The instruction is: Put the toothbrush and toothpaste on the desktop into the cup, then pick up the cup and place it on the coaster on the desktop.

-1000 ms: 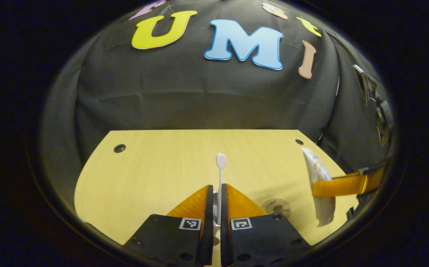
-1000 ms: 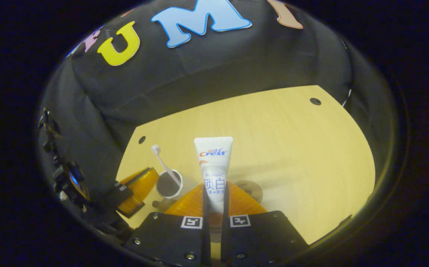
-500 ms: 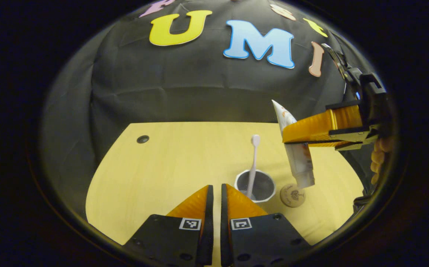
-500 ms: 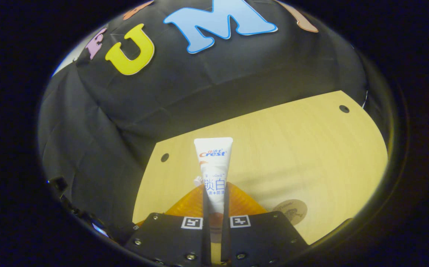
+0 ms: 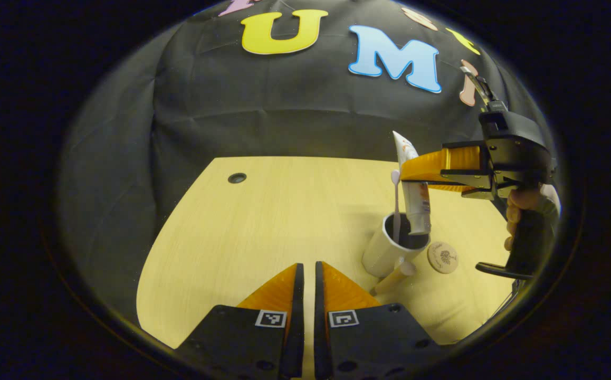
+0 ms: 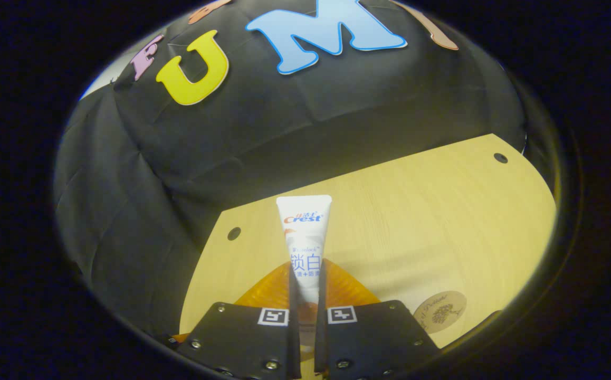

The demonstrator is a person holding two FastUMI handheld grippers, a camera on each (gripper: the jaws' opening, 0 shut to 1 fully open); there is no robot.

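The right gripper [image 6: 305, 287], orange-fingered, is clamped on the white plastic toothpaste tube [image 6: 304, 237], whose lower end its black body hides; a round brown coaster [image 6: 439, 311] lies to its lower right on the pale wooden desktop [image 6: 416, 211]. From the left gripper [image 5: 305, 279], fingers nearly together on nothing, the tube's bottom seems just inside the white cylindrical cup [image 5: 390, 248], beside the upright white toothbrush [image 5: 395, 203].
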